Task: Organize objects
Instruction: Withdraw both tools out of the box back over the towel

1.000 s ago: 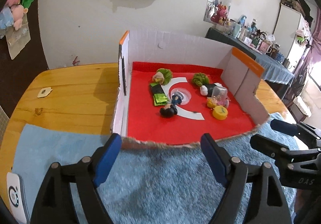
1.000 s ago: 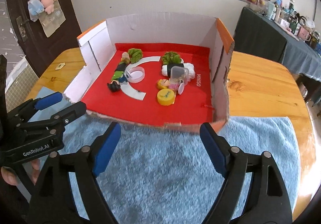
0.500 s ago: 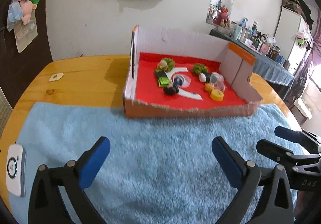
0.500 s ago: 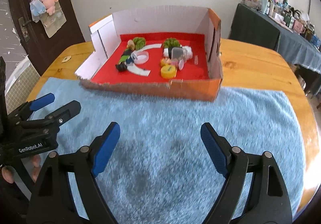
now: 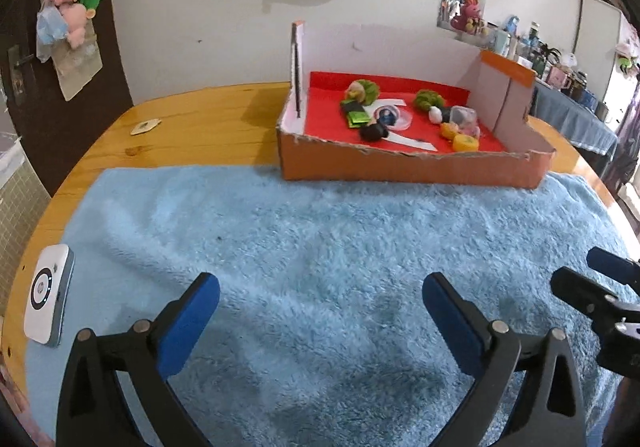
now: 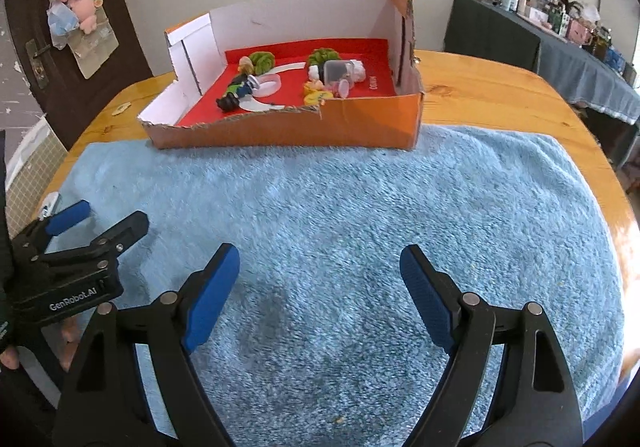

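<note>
- The left gripper [image 5: 320,297] hangs over the blue towel [image 5: 328,247]. Its two blue fingers are spread wide apart and hold nothing.
- The right gripper [image 6: 320,267] is wide open over the towel too, and it holds nothing.
- The cardboard box [image 6: 304,127] sits at the far edge of the towel on the wooden table [image 6: 500,95].
- Small toys lie on the box's red floor: a yellow cap [image 5: 465,143], two green fuzzy balls [image 5: 429,99], a clear round lid [image 5: 390,115] and a black toy [image 5: 373,132].
- A small white gadget [image 5: 48,305] lies on the table at the near left, beside the towel.
</note>
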A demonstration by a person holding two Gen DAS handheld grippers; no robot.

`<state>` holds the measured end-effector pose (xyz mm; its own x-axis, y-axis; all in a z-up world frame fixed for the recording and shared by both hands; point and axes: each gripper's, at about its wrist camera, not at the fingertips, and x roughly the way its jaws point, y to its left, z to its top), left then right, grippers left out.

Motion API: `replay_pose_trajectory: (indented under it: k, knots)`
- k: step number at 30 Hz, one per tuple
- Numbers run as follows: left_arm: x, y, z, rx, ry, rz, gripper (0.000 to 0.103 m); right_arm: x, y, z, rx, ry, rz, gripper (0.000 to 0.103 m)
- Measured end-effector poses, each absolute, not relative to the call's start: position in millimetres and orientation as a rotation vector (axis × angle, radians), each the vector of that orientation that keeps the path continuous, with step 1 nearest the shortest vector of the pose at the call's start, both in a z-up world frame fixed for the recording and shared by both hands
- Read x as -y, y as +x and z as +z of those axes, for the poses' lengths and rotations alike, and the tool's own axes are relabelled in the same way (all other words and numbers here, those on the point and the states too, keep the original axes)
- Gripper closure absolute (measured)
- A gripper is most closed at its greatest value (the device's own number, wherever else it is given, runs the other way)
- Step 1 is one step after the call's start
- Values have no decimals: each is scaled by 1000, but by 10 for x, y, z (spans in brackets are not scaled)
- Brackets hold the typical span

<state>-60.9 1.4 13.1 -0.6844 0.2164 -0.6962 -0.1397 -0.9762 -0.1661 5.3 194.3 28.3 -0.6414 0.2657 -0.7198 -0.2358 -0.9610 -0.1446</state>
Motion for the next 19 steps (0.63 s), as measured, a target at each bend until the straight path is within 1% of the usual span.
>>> replay_pose_trajectory:
  k: [6, 14, 19]
  knots:
    - [-51, -507, 170, 111, -1106, 2733, 0, -1990, 100, 213, 33, -1167, 2606, 21]
    - [-4, -447, 76, 244, -1182, 2643, 0, -2001, 131, 149, 21, -1173, 2605, 21]
    - [-30, -435, 19, 238, -1203, 2626, 0, -2007, 134, 113, 14, -1185, 2603, 21]
